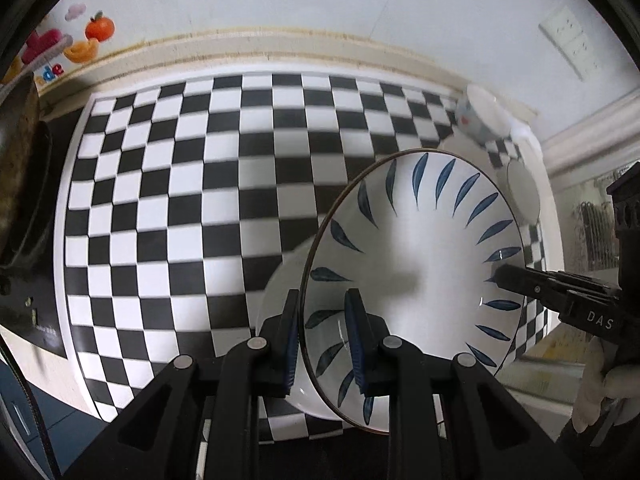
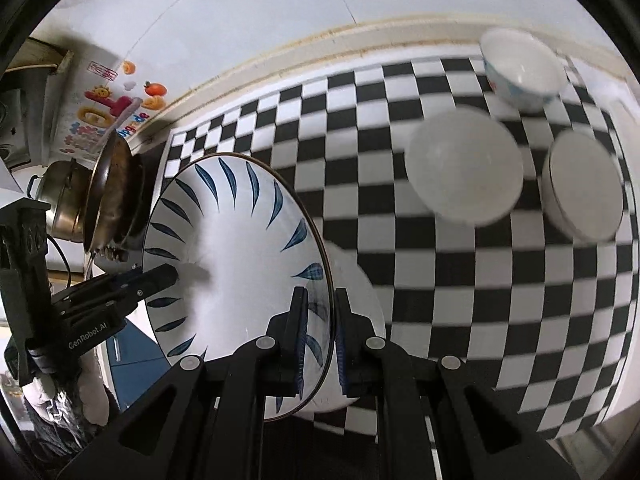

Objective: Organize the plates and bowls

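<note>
Between the left gripper's [image 1: 323, 344] blue pads sits the rim of a big bowl [image 1: 420, 264], glossy white with blue leaf strokes inside; the right gripper [image 2: 322, 338] pinches the opposite rim the same way, holding it tilted above the counter. Its underside is mostly hidden. Beyond lies a black-and-white checkered mat [image 2: 460, 280], where three smaller white bowls [image 2: 464, 176] stand blurred, one with a faint printed pattern. Past the mat's edge sit a worn wok [image 2: 110, 192] and a metal pot [image 2: 66, 196], under fruit stickers [image 1: 98, 28] on the white wall.
</note>
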`<state>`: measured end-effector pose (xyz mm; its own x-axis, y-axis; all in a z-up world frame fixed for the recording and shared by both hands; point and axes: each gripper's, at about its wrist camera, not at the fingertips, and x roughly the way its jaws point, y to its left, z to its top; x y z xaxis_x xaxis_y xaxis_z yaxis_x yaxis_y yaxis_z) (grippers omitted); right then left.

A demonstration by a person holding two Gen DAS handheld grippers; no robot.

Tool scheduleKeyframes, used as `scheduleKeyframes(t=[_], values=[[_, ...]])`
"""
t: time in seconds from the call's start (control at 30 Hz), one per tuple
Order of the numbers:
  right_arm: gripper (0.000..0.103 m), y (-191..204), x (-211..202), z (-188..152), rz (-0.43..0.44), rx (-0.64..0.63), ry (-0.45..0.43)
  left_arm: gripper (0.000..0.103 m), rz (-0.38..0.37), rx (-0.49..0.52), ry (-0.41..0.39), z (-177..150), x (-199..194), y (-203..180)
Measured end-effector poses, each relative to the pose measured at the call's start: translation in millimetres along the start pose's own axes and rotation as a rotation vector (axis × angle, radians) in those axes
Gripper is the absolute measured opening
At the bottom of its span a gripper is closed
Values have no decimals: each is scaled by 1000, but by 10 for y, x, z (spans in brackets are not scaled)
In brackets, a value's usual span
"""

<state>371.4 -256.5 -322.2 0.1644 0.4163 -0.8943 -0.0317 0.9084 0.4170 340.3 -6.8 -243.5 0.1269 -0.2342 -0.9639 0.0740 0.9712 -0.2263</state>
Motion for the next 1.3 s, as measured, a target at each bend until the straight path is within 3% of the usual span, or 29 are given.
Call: scheduleKeyframes(t=[0.3, 0.57, 1.3], values=[[14, -220, 418, -327, -5, 54, 62, 19, 28, -1, 92, -166, 473, 28], [14, -391, 762, -423, -23, 88, 102, 19, 45, -5, 161, -233, 780, 53], [14, -368, 1044, -394, -50, 91, 136, 19, 65, -18, 180, -242, 902, 56]])
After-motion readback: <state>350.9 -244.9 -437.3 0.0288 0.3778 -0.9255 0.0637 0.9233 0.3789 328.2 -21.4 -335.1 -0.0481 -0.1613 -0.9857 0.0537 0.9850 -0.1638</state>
